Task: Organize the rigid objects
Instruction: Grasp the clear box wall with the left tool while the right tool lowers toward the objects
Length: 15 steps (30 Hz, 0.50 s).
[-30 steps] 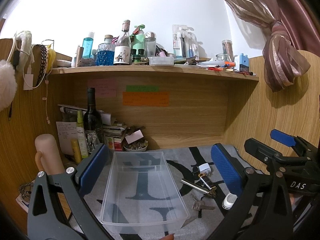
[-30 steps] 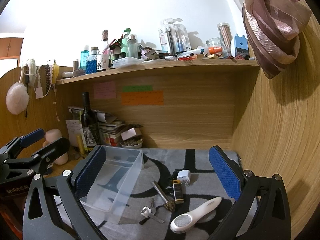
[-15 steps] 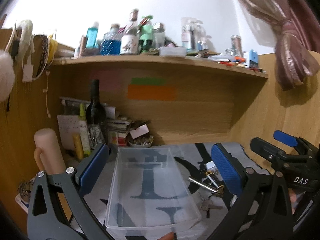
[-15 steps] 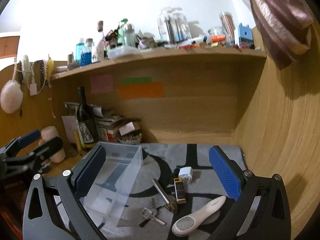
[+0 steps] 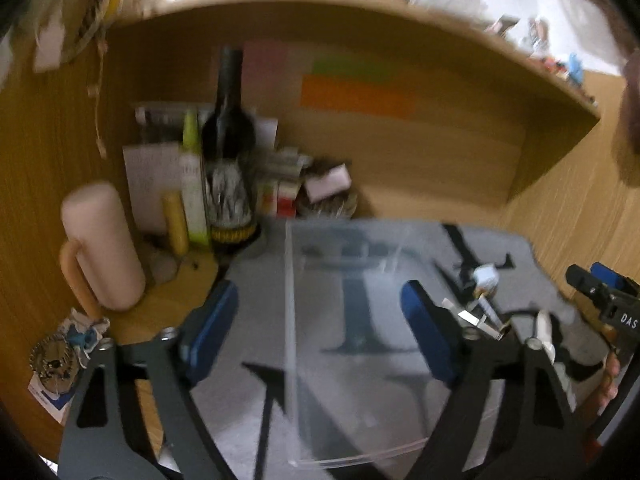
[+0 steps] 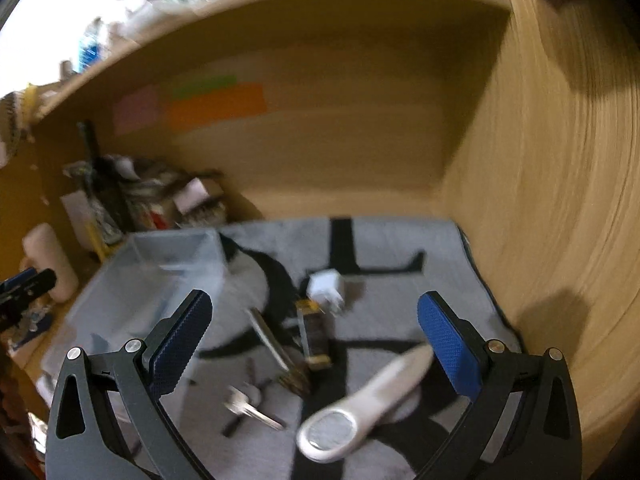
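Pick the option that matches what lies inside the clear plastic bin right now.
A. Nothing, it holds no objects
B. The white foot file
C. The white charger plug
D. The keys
A: the clear plastic bin shows only the grey mat through its walls, while the charger plug, keys and white foot file all lie on the mat outside it.

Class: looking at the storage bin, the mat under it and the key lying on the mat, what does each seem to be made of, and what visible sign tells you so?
Storage bin: clear, glossy plastic, probably; the mat's pattern shows through its walls.
Mat: grey fabric with black print, apparently; matte and soft-looking, though blur hides any weave.
Key: metal, likely; silvery with bright highlights.
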### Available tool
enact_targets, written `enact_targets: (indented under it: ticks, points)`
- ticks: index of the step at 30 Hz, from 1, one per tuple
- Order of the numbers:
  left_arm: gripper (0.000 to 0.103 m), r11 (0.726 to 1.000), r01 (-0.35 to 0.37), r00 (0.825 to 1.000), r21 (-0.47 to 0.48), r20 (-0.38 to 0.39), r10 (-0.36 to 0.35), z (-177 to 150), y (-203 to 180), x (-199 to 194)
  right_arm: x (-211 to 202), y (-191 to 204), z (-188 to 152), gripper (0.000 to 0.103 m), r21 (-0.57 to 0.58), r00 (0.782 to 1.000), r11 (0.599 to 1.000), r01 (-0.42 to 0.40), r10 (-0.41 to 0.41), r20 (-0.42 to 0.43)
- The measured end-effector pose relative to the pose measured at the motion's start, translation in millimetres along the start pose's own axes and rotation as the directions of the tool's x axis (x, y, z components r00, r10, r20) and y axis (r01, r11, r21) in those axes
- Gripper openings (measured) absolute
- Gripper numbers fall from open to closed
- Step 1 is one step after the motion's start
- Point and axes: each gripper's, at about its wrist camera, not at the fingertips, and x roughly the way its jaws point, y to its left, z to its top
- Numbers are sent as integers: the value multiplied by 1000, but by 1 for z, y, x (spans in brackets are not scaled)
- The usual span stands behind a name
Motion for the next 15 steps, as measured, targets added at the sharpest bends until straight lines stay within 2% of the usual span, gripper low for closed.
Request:
enact_targets:
  ticks: [3, 7, 9, 12, 15]
  points:
    - [62, 1000, 12, 995, -20, -100, -14, -6, 14, 22, 13, -12, -10, 102, 17, 997, 998, 65, -64, -52]
    - [50, 998, 43, 974, -45, -219, -51, -12, 28, 48, 22, -24, -22, 97, 36, 985, 991, 130, -125, -117]
    - [45, 999, 44, 968, -30, -245, -50, -14, 28, 56, 23, -26, -27, 96, 38, 979, 988, 151, -144, -143]
    - [44, 998, 58, 963, -14, -264, -60, -17, 26, 59, 24, -26, -36, 95, 41, 971, 985, 169, -159, -179]
    - [31, 997, 71, 957, 7, -283, -66, -20, 20, 60, 26, -21, -45, 94, 43, 963, 985, 168, -155, -218]
